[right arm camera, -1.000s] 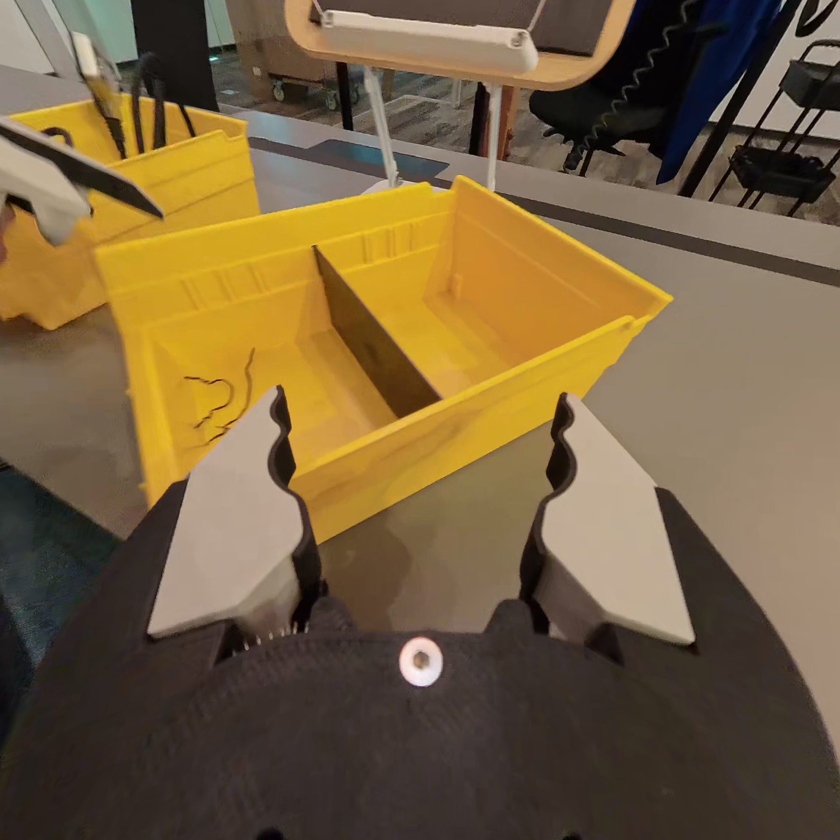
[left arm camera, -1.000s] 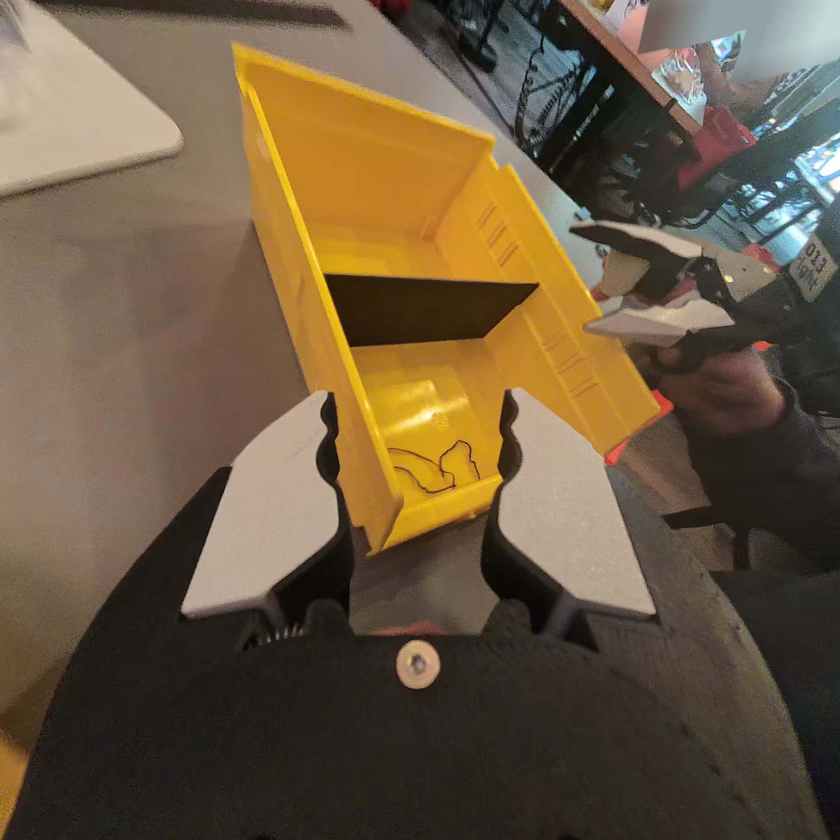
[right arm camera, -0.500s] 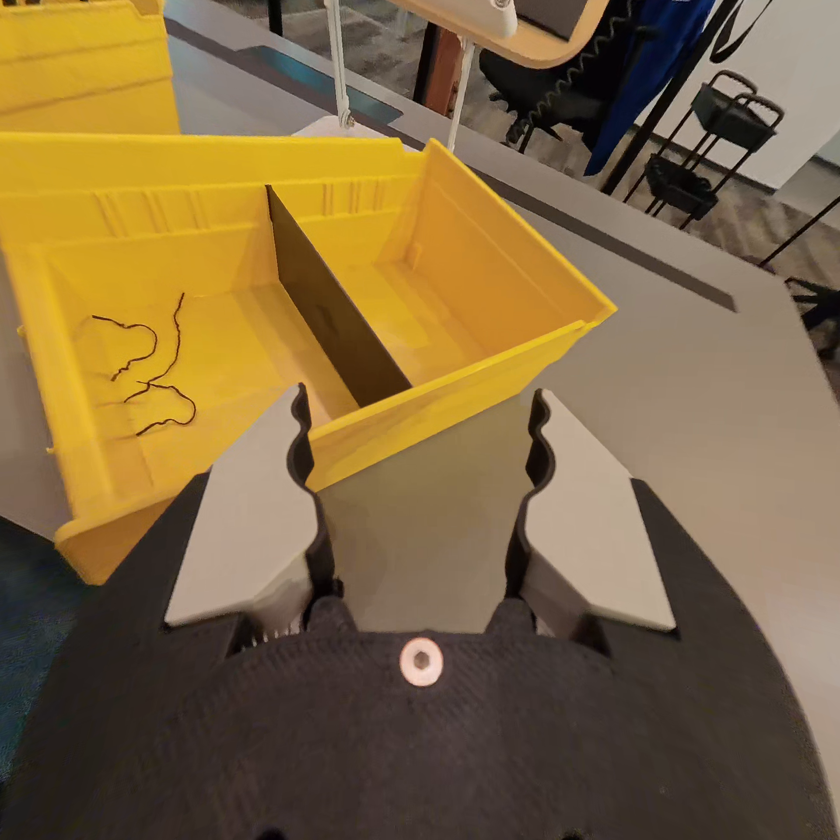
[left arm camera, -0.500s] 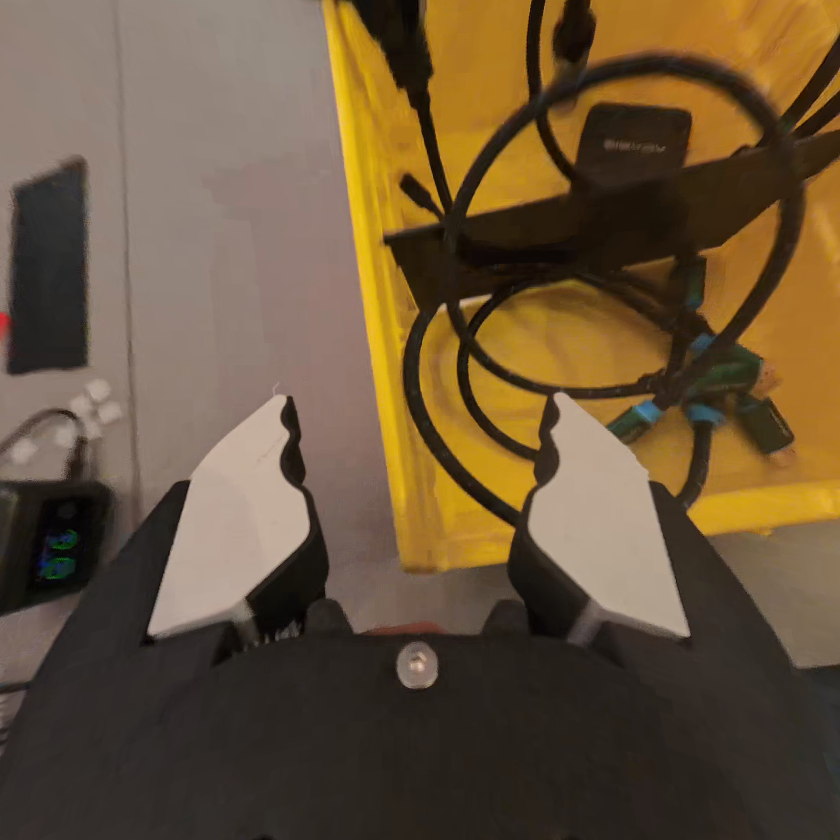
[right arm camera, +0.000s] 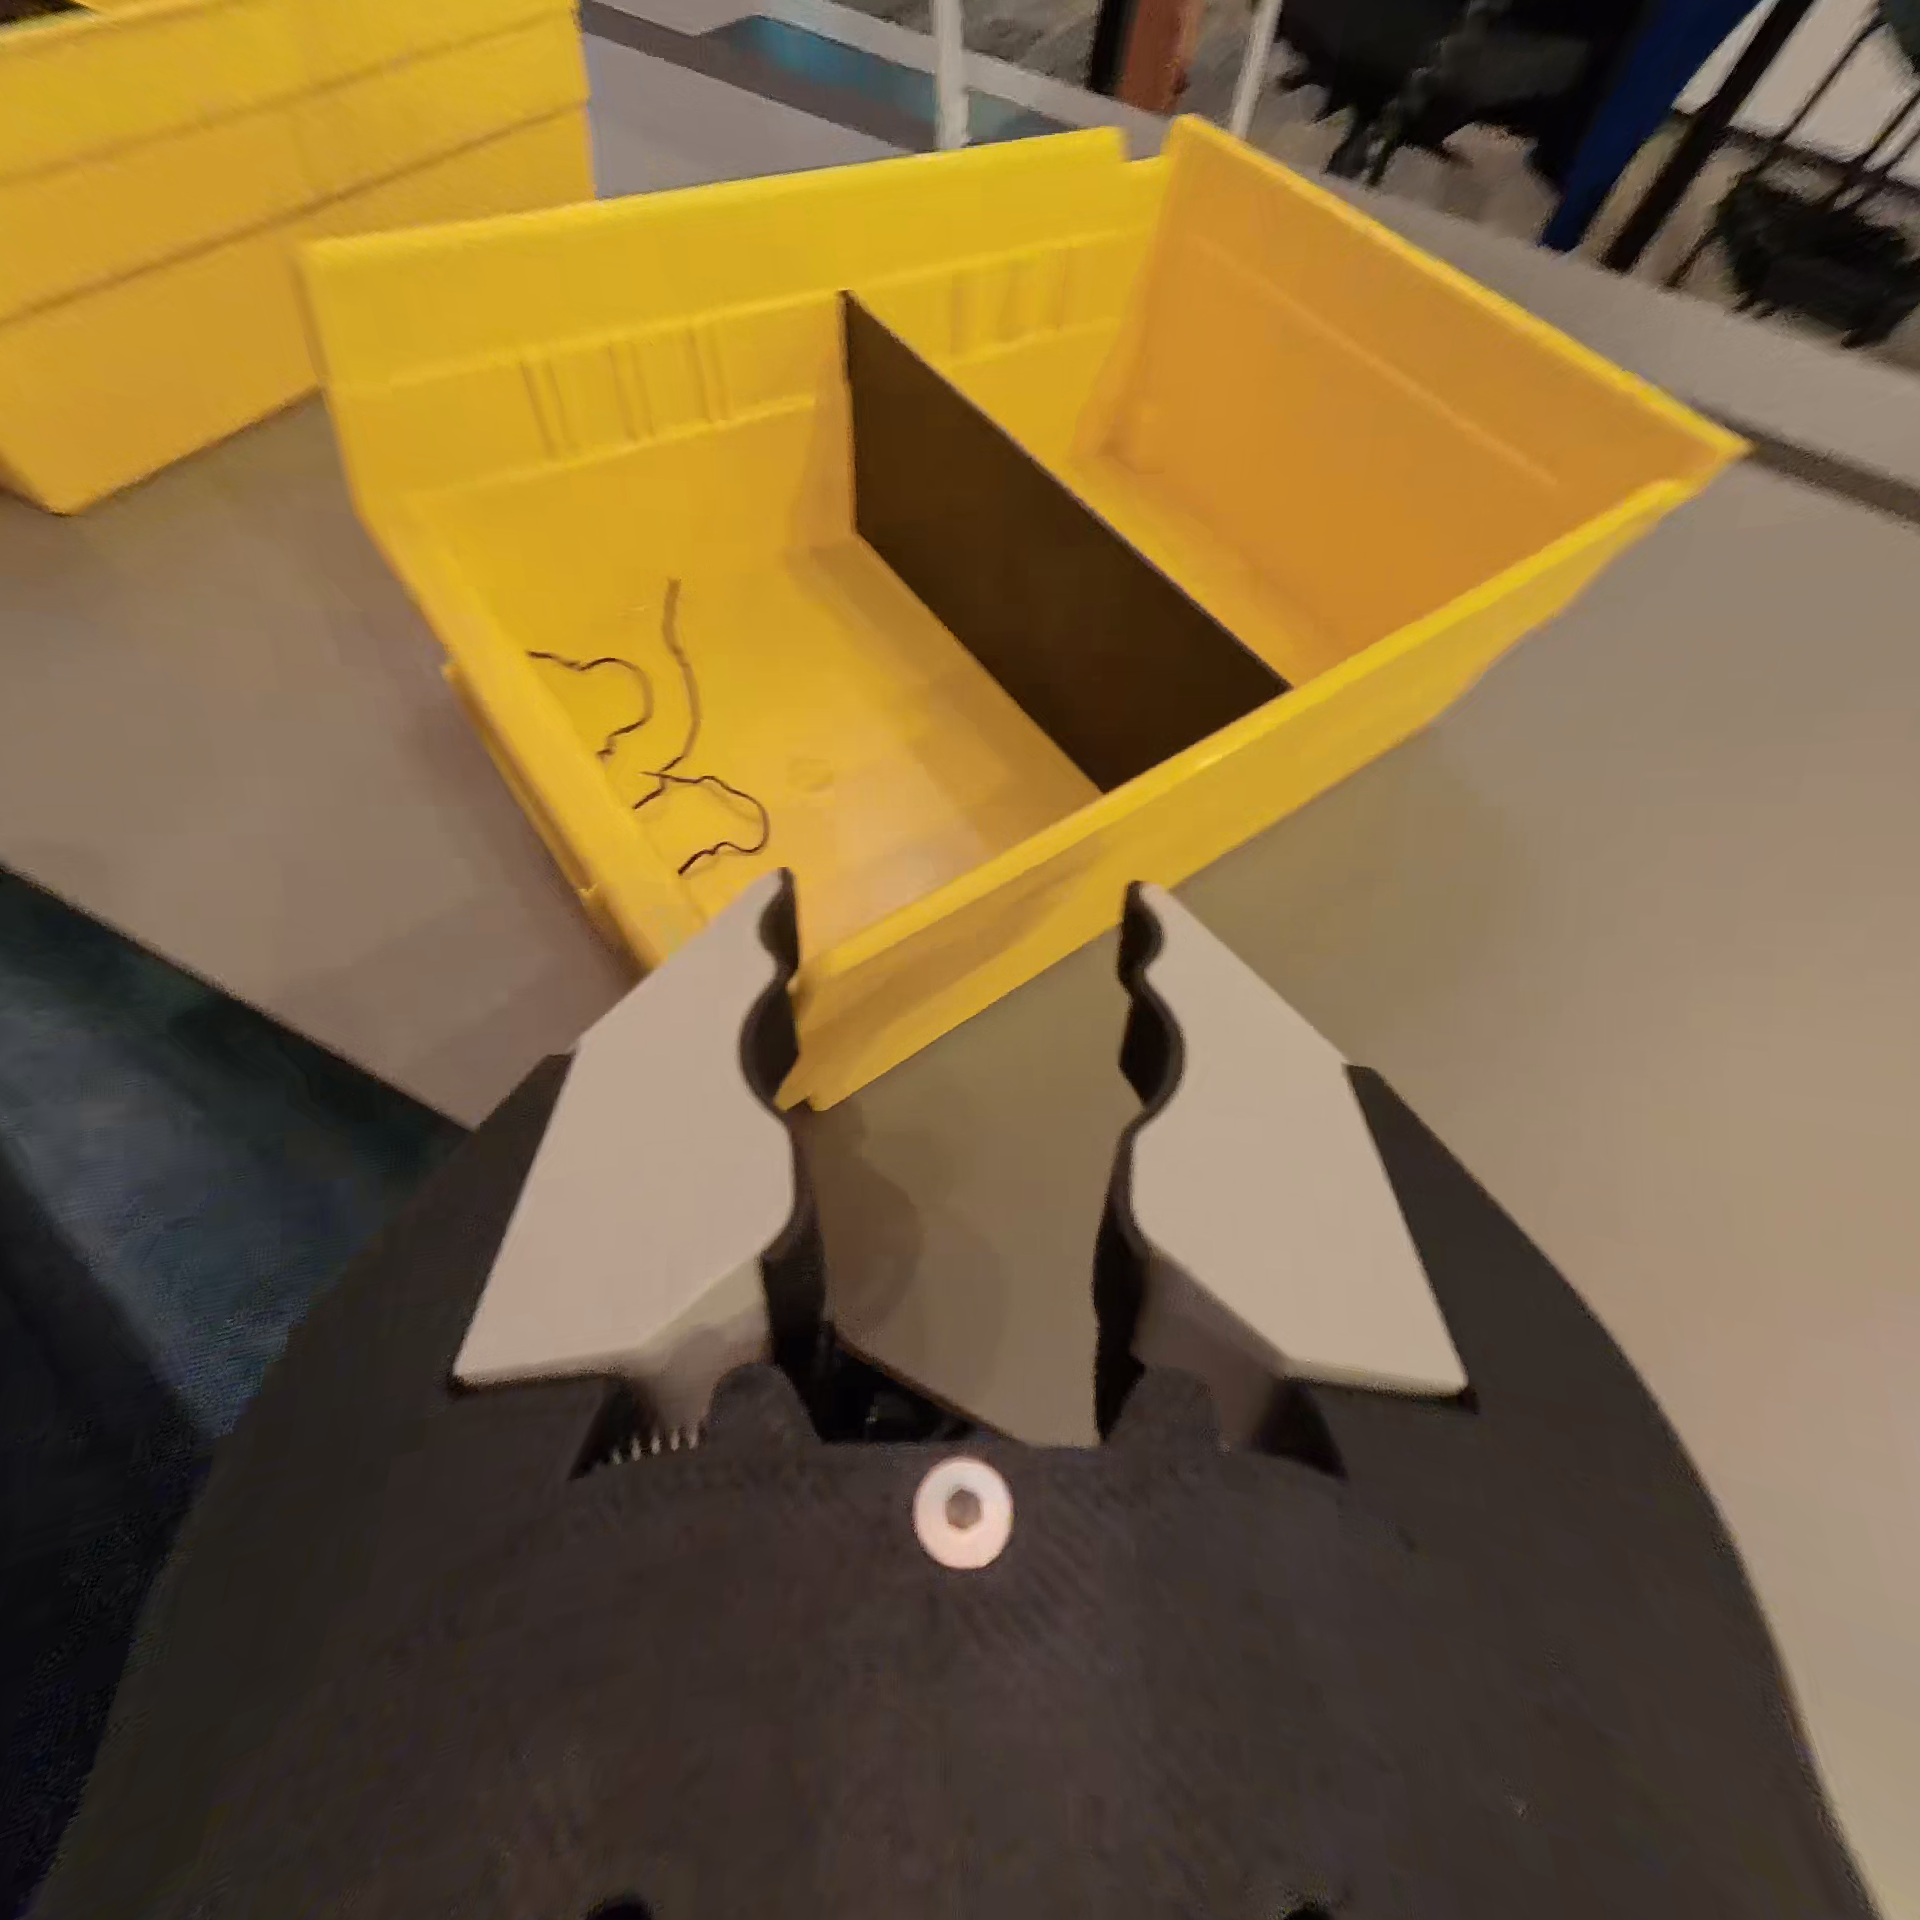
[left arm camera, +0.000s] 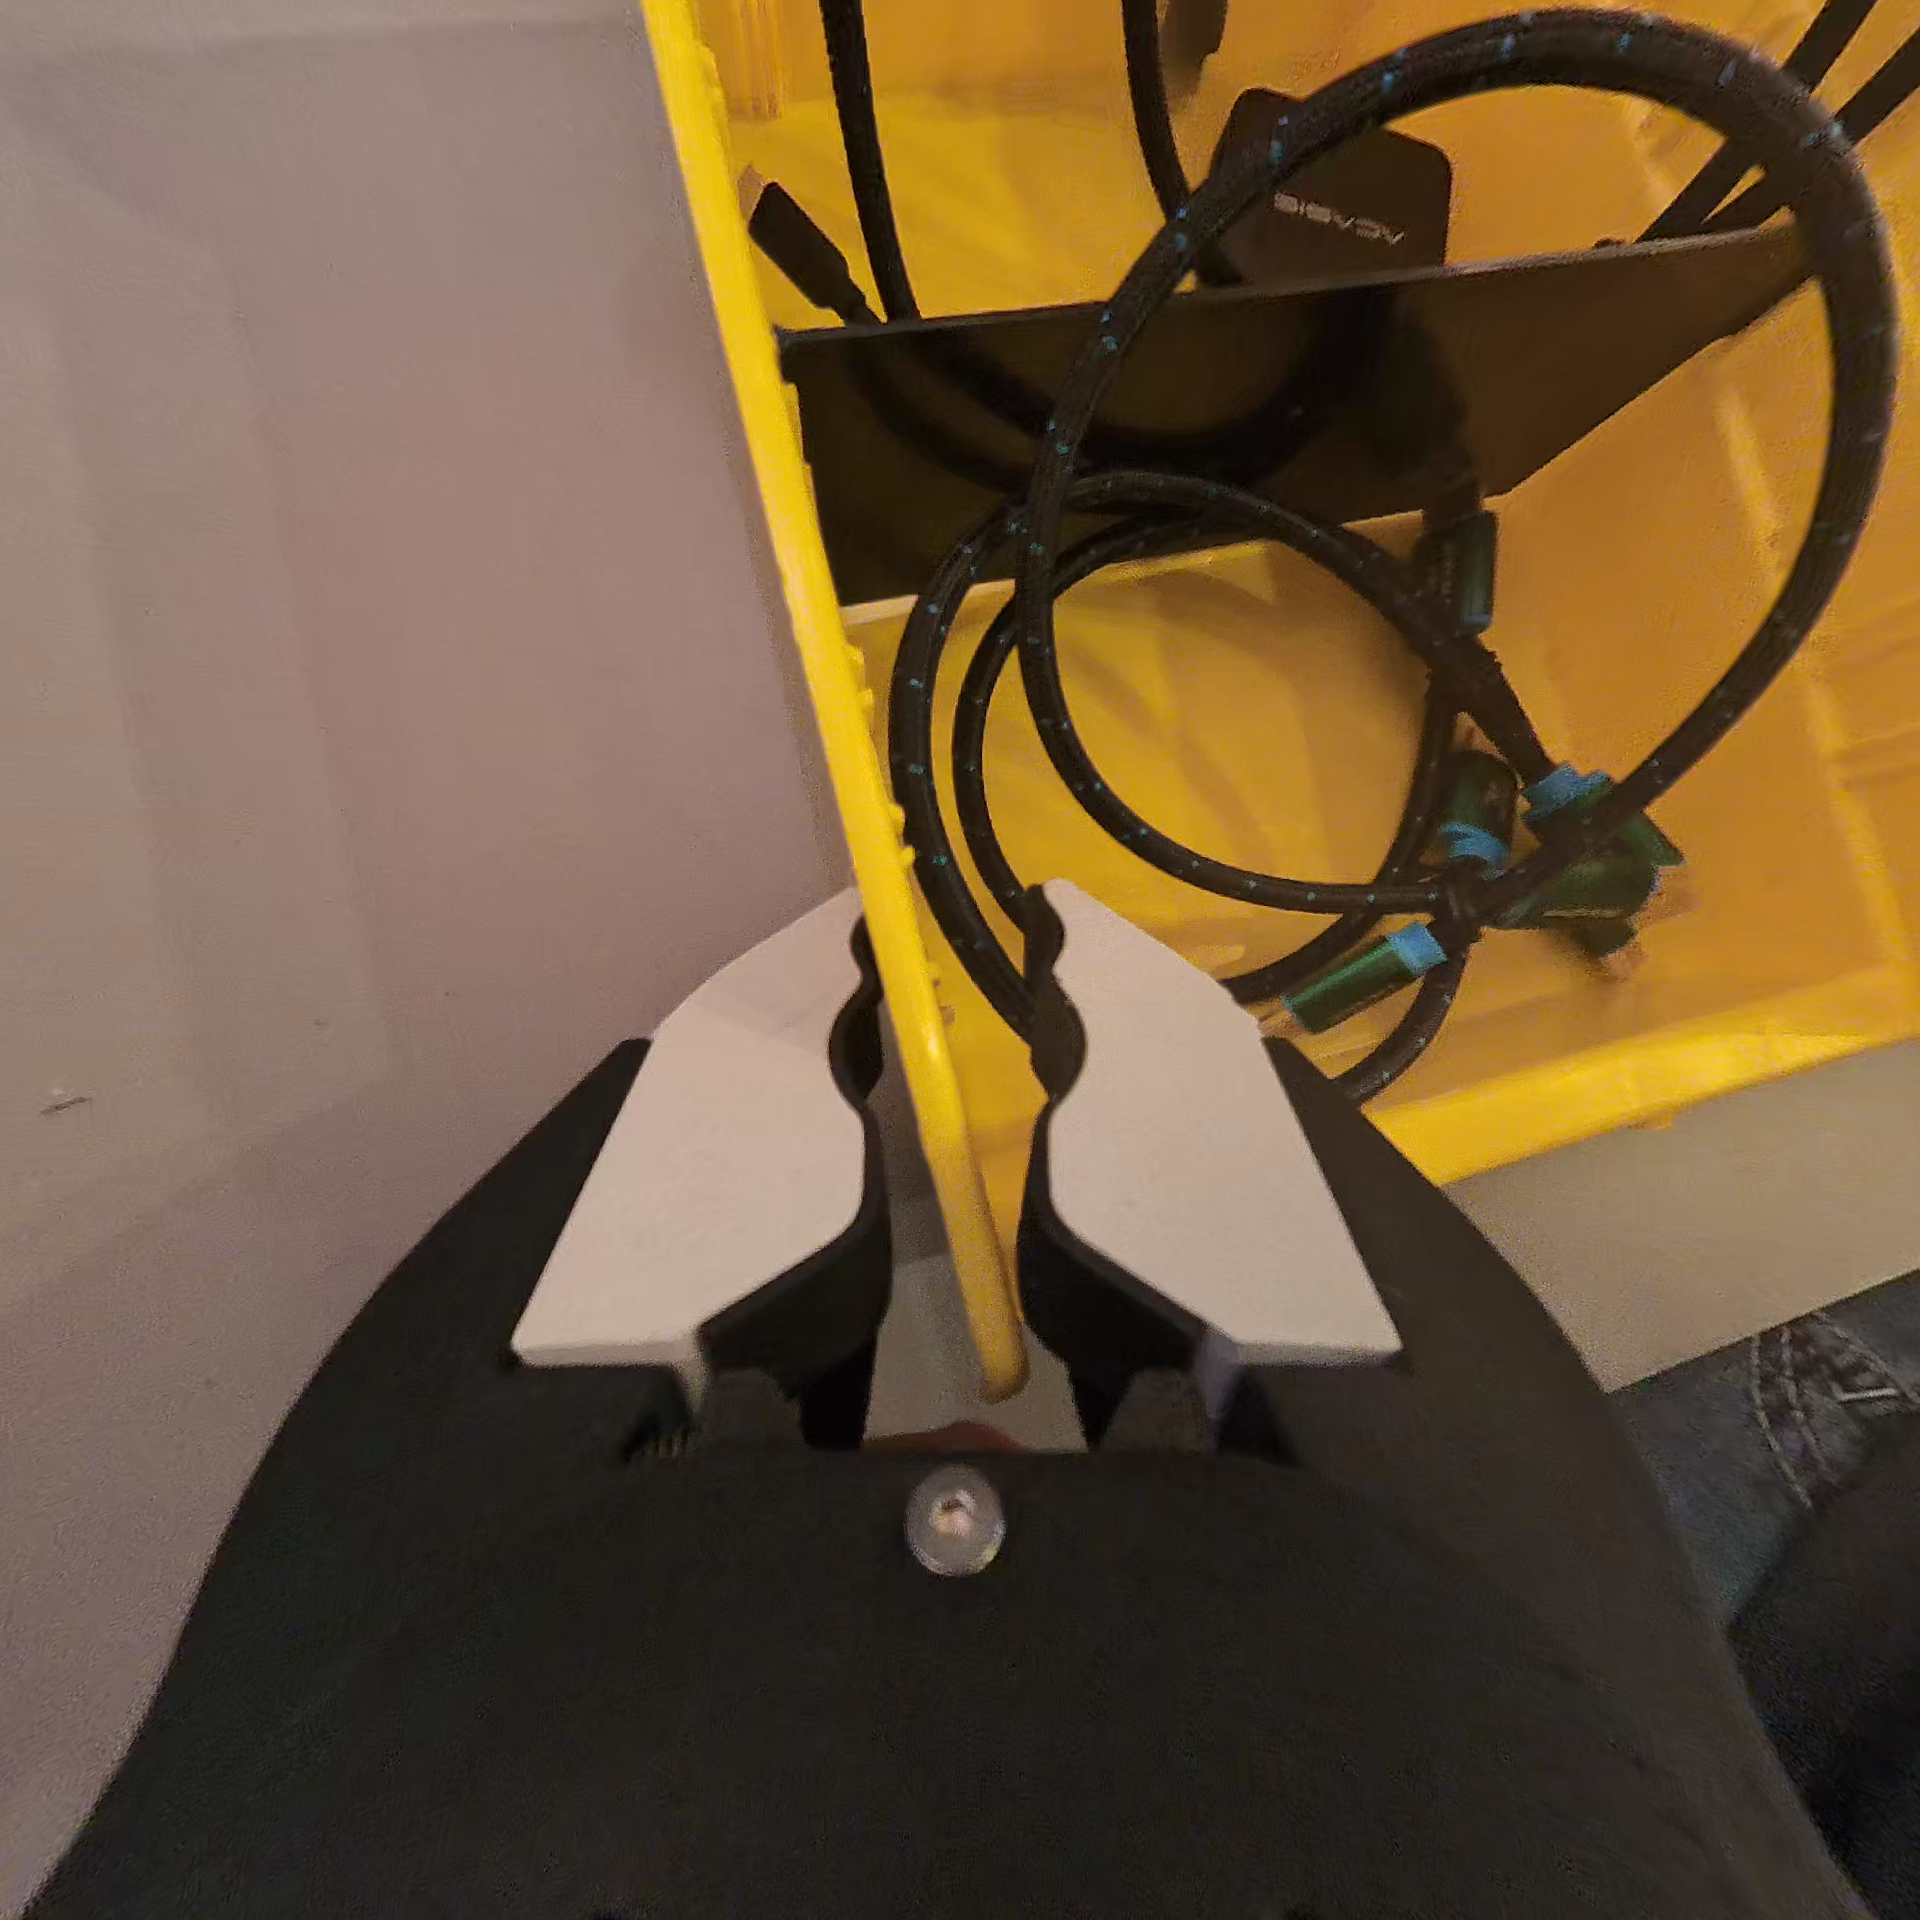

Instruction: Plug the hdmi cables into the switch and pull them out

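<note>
- Left wrist view, against half a second ago: the left gripper [left arm camera: 951, 940] has come down and forward onto the cable bin [left arm camera: 1558, 1081]. Its jaws, wide before, now stand narrow, straddling the bin's left wall; a gap shows on both sides of the wall, so they are parted and gripping nothing.
- Right wrist view, against half a second ago: the right gripper [right arm camera: 961, 904] has closed in on the empty bin [right arm camera: 1455, 343], and its jaws have narrowed. They are parted and hold nothing; the left fingertip [right arm camera: 764, 914] sits at the bin's near corner.
- HDMI cables [left arm camera: 1039, 665]: black braid flecked with blue, looped in the near compartment of the cable bin, one loop rising over the black divider [left arm camera: 1299, 374]. One strand runs just beside the left gripper's right finger [left arm camera: 1143, 1091]; contact cannot be told.
- Plugs [left arm camera: 1361, 977]: dark green with blue collars, bunched at the right of the near compartment. At least three show; the full count cannot be told.
- Switch [left arm camera: 1340, 213]: one flat black box, tilted, behind the divider in the far compartment, with further black leads beside it.
- Count: two yellow bins on the grey table [right arm camera: 1558, 935] in the right wrist view, the empty one near and another [right arm camera: 208, 260] at upper left. The empty bin has one dark divider [right arm camera: 1039, 582], two compartments, and thin black threads [right arm camera: 675, 748] on its left floor.
</note>
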Tool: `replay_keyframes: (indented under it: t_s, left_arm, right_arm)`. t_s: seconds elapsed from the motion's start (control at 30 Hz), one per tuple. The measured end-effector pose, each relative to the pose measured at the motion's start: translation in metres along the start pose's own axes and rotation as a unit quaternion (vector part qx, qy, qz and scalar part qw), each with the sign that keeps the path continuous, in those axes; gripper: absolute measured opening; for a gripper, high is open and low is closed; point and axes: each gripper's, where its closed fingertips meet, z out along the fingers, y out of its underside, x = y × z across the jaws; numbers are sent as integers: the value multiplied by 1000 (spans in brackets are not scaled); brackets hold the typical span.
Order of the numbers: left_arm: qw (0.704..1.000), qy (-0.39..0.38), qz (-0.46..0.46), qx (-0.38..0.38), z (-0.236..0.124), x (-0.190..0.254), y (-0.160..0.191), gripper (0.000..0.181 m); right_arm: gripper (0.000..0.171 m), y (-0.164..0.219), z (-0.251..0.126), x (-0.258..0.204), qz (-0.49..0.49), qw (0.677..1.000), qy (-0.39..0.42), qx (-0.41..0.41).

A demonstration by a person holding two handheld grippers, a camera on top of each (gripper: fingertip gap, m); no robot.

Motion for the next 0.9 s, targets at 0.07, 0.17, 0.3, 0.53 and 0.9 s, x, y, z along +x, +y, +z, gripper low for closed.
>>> replay_keyframes:
  t_s: [0.07, 0.17, 0.3, 0.53, 0.9]
  left_arm:
    - [1000, 5, -15, 9, 0, 0, 0, 23]
    - [1000, -11, -5, 6, -1, -4, 1, 19]
    - [1000, -22, -15, 2, -5, -12, 5, 15]
    - [998, -25, -51, 0, -18, -36, 19, 12]
    - [992, -62, -112, 11, -32, -65, 30, 11]
  right_arm:
    - [29, 3, 1, 17, -19, 999, 25, 0]
    - [15, 8, 2, 45, -33, 997, 62, 6]
    - [6, 14, -1, 88, -37, 994, 106, -4]
    - [2, 28, -12, 144, 4, 993, 117, -10]
    - [3, 52, -42, 210, 25, 982, 187, -26]
